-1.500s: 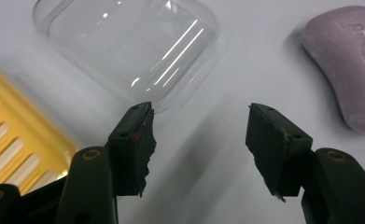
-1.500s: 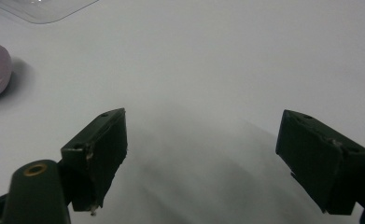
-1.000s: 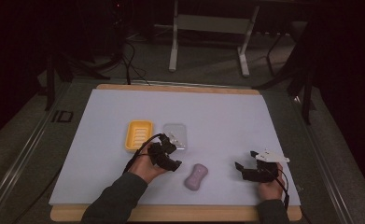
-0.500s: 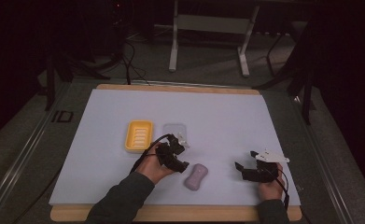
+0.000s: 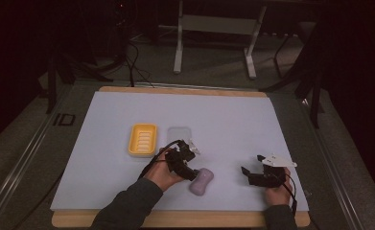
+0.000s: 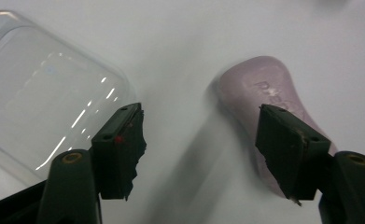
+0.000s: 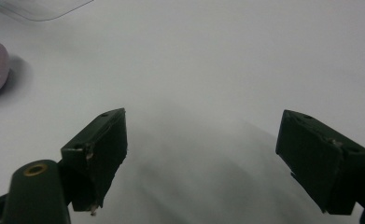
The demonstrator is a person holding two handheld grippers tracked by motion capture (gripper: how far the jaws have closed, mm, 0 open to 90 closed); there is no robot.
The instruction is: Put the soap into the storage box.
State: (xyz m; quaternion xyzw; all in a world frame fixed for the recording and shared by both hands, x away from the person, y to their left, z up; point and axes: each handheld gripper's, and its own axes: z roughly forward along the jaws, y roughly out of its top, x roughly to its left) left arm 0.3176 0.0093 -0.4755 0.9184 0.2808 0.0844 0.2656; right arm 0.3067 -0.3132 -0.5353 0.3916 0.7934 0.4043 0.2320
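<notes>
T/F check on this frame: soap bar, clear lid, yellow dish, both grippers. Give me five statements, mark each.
1. The left gripper has its jaws spread wide. True.
2. The pale purple soap bar is clamped between the left jaws. False: in the left gripper view it lies on the table mat behind one jaw, ungripped.
3. The yellow soap dish holds the soap. False: the dish is empty; the soap lies on the mat.
4. The clear plastic lid lies beside the yellow dish. True.
5. The right gripper is shut on the lid. False: it is open with nothing between its jaws.

One soap (image 5: 201,181), two dishes (yellow (image 5: 143,140), clear (image 5: 178,134)).
</notes>
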